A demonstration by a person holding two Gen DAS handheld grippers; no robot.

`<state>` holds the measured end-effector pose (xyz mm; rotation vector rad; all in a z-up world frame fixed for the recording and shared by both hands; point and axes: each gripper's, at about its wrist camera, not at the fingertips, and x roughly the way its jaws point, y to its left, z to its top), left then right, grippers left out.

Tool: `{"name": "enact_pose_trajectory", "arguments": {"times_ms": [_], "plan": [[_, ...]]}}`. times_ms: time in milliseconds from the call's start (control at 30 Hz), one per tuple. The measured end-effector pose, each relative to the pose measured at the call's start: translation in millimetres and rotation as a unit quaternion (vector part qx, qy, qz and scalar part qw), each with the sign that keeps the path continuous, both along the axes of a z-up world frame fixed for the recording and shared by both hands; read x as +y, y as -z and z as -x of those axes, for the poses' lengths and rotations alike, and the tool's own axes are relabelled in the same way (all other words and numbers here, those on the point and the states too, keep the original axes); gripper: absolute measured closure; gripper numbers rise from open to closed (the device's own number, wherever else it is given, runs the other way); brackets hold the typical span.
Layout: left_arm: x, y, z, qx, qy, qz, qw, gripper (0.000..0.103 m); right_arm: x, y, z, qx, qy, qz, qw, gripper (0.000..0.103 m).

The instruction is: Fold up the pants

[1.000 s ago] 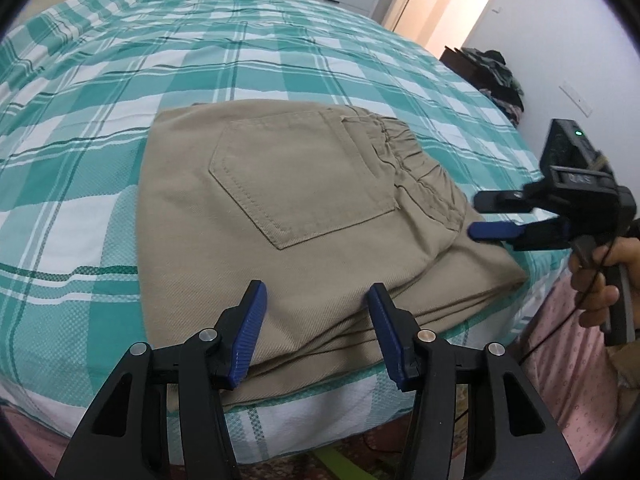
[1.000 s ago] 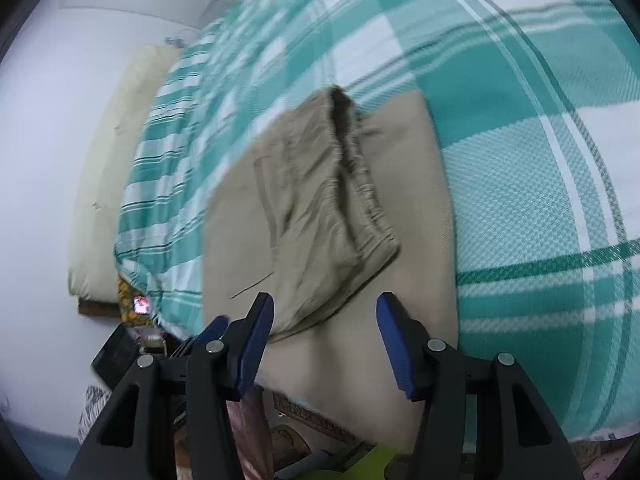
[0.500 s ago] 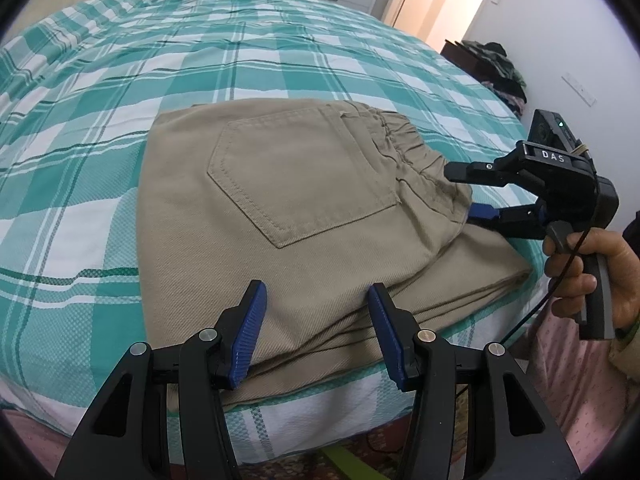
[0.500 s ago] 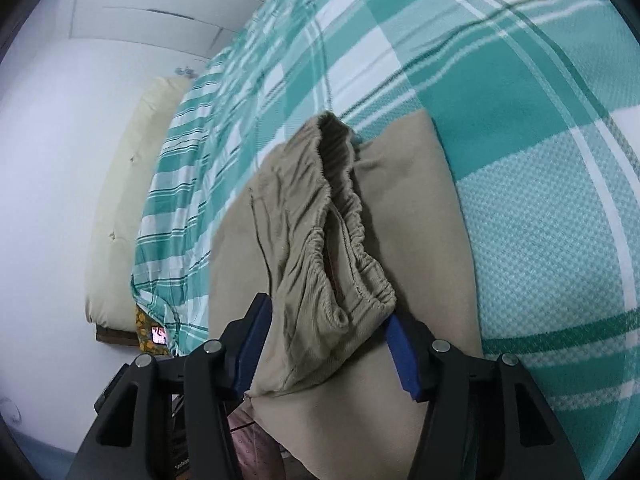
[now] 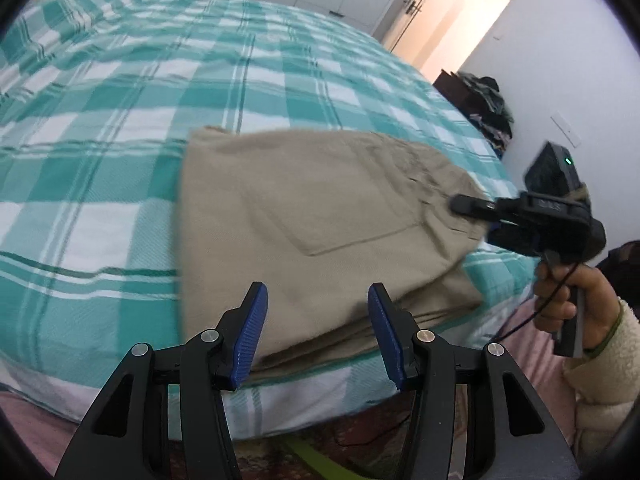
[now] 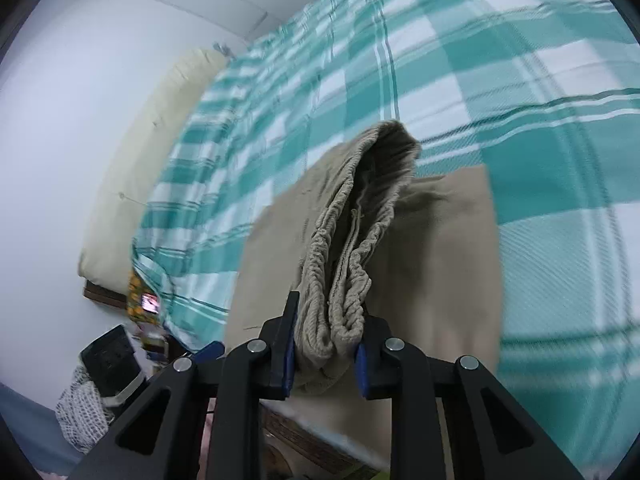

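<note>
Folded tan pants lie on the green-and-white checked bed, back pocket up, near the bed's front edge. My left gripper is open and empty, hovering just over the near folded edge. My right gripper is shut on the elastic waistband of the pants and lifts that end off the layers below. In the left wrist view the right gripper shows at the pants' right side, held by a hand.
A cream pillow lies at the bed's head by the white wall. A dark pile of clothes sits by the open door at the right. Clutter lies on the floor beside the bed.
My right gripper moved onto the waistband, closed on it and raised it. My left gripper stayed open and pulled back slightly toward the bed's edge.
</note>
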<state>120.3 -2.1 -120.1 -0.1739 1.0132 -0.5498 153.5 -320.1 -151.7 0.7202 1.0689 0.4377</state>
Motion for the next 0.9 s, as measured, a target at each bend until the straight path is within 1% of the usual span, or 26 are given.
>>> {"name": "enact_pose_trajectory", "arguments": {"times_ms": [33, 100, 133, 167, 200, 233, 267, 300, 333, 367, 400, 433, 467, 500, 533, 567, 600, 633, 667, 700, 733, 767, 800, 833, 867, 900], "plan": [[1, -3, 2, -0.003, 0.002, -0.005, 1.0000, 0.050, -9, -7, 14, -0.001, 0.014, 0.006, 1.000, 0.080], [-4, 2, 4, -0.006, 0.010, -0.042, 0.9990, 0.050, -16, -5, 32, 0.007, 0.031, 0.040, 0.999, 0.080], [-11, 13, 4, -0.003, 0.015, -0.081, 0.9966, 0.051, -18, 1, 38, 0.015, 0.036, 0.061, 0.997, 0.080], [-19, 26, 2, 0.004, 0.022, -0.123, 0.9922, 0.054, -21, 18, 44, 0.039, 0.039, 0.086, 0.995, 0.080], [-25, 42, 1, 0.013, 0.029, -0.149, 0.9883, 0.056, -21, 32, 47, 0.055, 0.041, 0.088, 0.994, 0.080], [-27, 51, 1, 0.016, 0.029, -0.160, 0.9866, 0.056, -22, 45, 51, 0.061, 0.047, 0.081, 0.994, 0.078], [-28, 54, 2, 0.014, 0.025, -0.163, 0.9861, 0.056, -20, 47, 52, 0.056, 0.050, 0.081, 0.994, 0.077], [-26, 52, 2, 0.014, 0.024, -0.161, 0.9866, 0.056, -19, 43, 53, 0.050, 0.050, 0.086, 0.994, 0.075], [-23, 47, 2, 0.016, 0.023, -0.153, 0.9879, 0.055, -18, 40, 53, 0.046, 0.047, 0.091, 0.994, 0.065], [-18, 42, 0, 0.019, 0.020, -0.142, 0.9895, 0.054, -18, 33, 52, 0.048, 0.037, 0.104, 0.993, 0.049], [-9, 35, -3, 0.027, 0.010, -0.123, 0.9920, 0.047, -20, 28, 52, 0.048, 0.034, 0.113, 0.992, 0.043], [-1, 29, -6, 0.032, -0.001, -0.107, 0.9938, 0.038, -25, 22, 53, 0.041, 0.037, 0.119, 0.991, 0.041], [9, 22, -10, 0.034, -0.014, -0.086, 0.9956, 0.032, -35, 14, 54, 0.027, 0.047, 0.120, 0.991, 0.040], [19, 18, -16, 0.039, -0.022, -0.058, 0.9973, 0.024, -43, 8, 52, 0.018, 0.053, 0.117, 0.991, 0.039], [25, 18, -23, 0.049, -0.024, -0.034, 0.9979, 0.021, -50, 5, 50, 0.012, 0.056, 0.111, 0.992, 0.037], [31, 22, -34, 0.068, -0.026, -0.007, 0.9973, 0.021, -58, 5, 47, 0.012, 0.057, 0.100, 0.993, 0.035], [33, 29, -46, 0.090, -0.024, 0.020, 0.9955, 0.021, -62, 11, 38, 0.024, 0.050, 0.075, 0.996, 0.032], [33, 35, -55, 0.105, -0.020, 0.038, 0.9936, 0.022, -69, 20, 30, 0.040, 0.035, 0.052, 0.997, 0.029], [31, 45, -68, 0.118, -0.018, 0.050, 0.9915, 0.022, -68, 32, 20, 0.059, 0.027, 0.040, 0.997, 0.029], [28, 51, -75, 0.128, -0.016, 0.053, 0.9902, 0.023, -67, 43, 13, 0.074, 0.025, 0.037, 0.996, 0.029], [23, 59, -83, 0.142, -0.010, 0.059, 0.9881, 0.023, -63, 54, 6, 0.085, 0.014, 0.024, 0.996, 0.029], [15, 71, -93, 0.167, 0.004, 0.071, 0.9834, 0.023, -56, 68, -2, 0.097, -0.007, -0.005, 0.995, 0.035], [10, 77, -96, 0.180, 0.008, 0.073, 0.9809, 0.024, -47, 79, -9, 0.104, -0.027, -0.031, 0.994, 0.045], [3, 84, -100, 0.190, 0.008, 0.062, 0.9799, 0.033, -39, 87, -14, 0.112, -0.043, -0.039, 0.992, 0.055], [0, 86, -101, 0.187, 0.007, 0.049, 0.9811, 0.041, -31, 89, -18, 0.112, -0.051, -0.015, 0.992, 0.061], [-2, 83, -99, 0.181, 0.007, 0.043, 0.9825, 0.061, -24, 85, -21, 0.107, -0.061, 0.006, 0.992, 0.063]]}}
